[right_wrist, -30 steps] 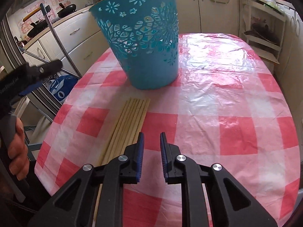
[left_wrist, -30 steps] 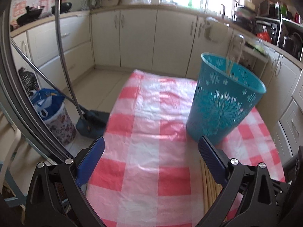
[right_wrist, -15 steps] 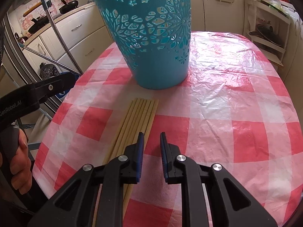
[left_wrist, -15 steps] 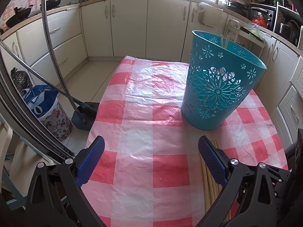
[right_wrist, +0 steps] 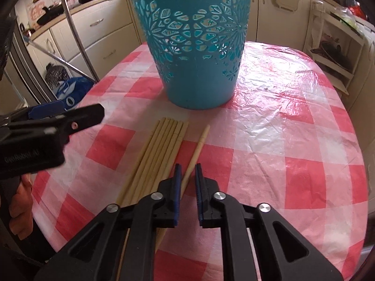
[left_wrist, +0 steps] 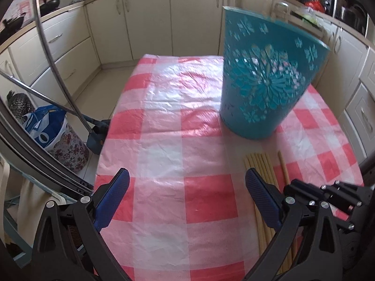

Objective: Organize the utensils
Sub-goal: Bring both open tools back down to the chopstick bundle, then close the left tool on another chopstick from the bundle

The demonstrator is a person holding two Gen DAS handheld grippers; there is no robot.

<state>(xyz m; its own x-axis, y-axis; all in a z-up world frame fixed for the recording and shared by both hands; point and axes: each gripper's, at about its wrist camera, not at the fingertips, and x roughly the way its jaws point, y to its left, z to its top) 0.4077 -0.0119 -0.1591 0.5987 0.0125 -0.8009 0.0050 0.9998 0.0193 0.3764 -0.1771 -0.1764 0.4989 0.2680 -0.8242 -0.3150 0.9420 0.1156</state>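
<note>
Since half a second ago one chopstick [right_wrist: 195, 149] has come away from the bundle and now lies apart on its right, angled toward the basket, and the right gripper [right_wrist: 187, 182] has dropped lower over it. Its jaws stand only narrowly apart with the stick's shaft passing between the blue pads, but whether they actually touch or pinch it cannot be told from here. Just to the left, the remaining chopsticks [right_wrist: 161, 145] lie side by side on the checked tablecloth [right_wrist: 293, 140], tips pointing at the basket. The left gripper [left_wrist: 187, 192] hovers over bare cloth to the left of the bundle, jaws spread wide and holding nothing. Farther back the teal cut-out basket [right_wrist: 194, 44] stands upright near the table's middle, close beyond the stick tips. A single stick isolated suggests the next step is to close on it and lift it into the basket.
</note>
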